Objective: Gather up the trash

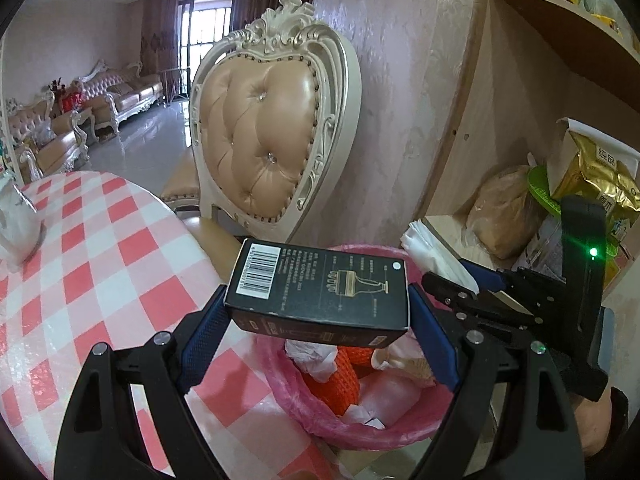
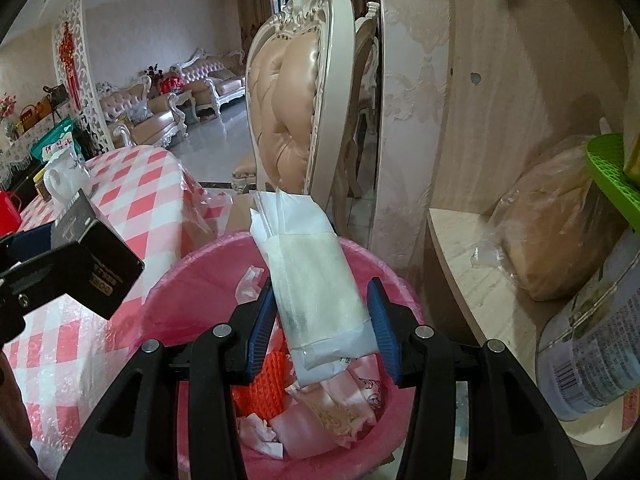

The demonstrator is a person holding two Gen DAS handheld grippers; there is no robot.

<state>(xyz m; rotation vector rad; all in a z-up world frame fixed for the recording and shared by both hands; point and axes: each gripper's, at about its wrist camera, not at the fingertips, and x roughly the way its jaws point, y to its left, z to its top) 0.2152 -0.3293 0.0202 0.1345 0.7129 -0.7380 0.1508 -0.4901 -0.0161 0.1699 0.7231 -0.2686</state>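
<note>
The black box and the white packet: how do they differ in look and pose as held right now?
The black box is rigid and printed with a barcode; the white packet is soft and plain. The box lies crosswise in the left gripper; the packet runs lengthwise out of the right gripper, tilted. The box spans wide jaws, the packet narrower ones. Both hang over the pink bin.

A tufted peach chair (image 1: pixel 264 140) with an ornate cream frame stands at the frame's centre, against the pink wall. A red-and-white checked tablecloth (image 1: pixel 92 264) fills the lower left. Sofas (image 1: pixel 120 94) line the far room, upper left. At right, a shelf (image 2: pixel 480 264) holds a bagged loaf (image 2: pixel 560 232) and a green mat (image 2: pixel 608 168)
</note>
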